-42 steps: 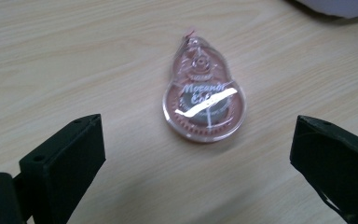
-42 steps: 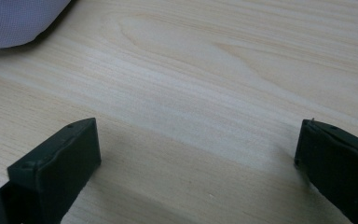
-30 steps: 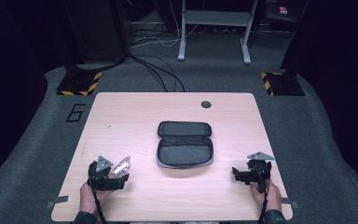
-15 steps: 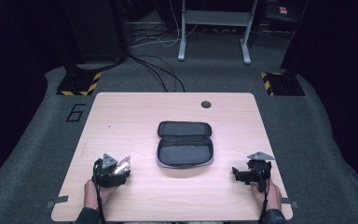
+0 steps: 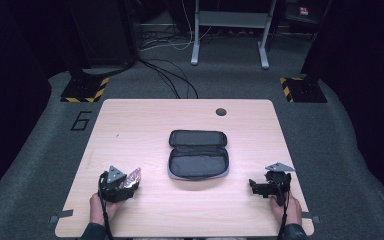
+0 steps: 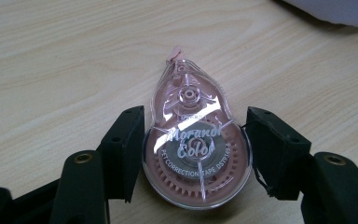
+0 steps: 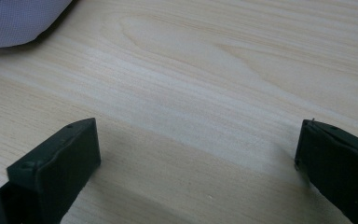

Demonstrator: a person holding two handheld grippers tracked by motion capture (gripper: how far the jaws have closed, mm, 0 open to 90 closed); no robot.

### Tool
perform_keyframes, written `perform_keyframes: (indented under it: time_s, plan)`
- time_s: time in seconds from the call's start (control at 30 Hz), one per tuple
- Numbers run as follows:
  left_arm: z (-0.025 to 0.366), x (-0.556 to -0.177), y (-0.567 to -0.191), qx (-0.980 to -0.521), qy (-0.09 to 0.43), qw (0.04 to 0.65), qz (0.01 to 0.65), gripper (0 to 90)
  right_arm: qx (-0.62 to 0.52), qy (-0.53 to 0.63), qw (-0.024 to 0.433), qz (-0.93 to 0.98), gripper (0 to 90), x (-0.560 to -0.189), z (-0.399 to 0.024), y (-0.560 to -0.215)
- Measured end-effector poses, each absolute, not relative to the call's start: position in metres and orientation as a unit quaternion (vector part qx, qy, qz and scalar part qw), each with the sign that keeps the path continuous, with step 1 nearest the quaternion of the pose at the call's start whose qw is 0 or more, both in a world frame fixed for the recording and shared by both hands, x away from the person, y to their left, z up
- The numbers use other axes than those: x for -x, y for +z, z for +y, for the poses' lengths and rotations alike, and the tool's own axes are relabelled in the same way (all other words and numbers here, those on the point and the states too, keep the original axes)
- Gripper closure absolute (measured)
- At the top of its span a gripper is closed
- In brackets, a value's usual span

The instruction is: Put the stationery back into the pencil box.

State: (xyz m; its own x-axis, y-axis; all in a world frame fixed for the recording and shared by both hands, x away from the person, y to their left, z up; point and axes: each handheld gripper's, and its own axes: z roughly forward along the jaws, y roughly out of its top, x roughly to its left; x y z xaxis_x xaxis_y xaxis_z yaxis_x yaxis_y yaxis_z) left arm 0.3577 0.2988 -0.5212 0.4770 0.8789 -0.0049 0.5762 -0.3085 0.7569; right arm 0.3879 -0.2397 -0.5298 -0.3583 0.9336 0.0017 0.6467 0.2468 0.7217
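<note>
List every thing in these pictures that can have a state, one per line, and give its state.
Correction tape: flat on the table, clamped between the left tongs' pads, which have just been closing.
Left tongs: shut on the correction tape.
Right tongs: open, nothing between them.
Pouch: unzipped, lying open, looks empty.
Table: carries the pouch and the tape.

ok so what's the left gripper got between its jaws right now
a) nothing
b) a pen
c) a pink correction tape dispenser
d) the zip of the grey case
c: in the left gripper view the left gripper has both pads pressed against the sides of the pink correction tape dispenser, which lies on the table.
</note>
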Motion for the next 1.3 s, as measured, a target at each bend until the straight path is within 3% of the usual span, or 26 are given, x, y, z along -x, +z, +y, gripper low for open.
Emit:
perform_keyframes:
  time_s: [0.9,1.3]
  plan:
    - [0.269,-0.342,-0.469,-0.796,0.222,0.39,0.407,39.7,-0.517,0.323,0.219,0.762,0.0,-0.389,-0.24,-0.53]
    - [0.24,-0.352,-0.456,-0.813,0.216,0.394,0.37,39.7,-0.513,0.323,0.221,0.764,0.0,-0.389,-0.241,-0.53]
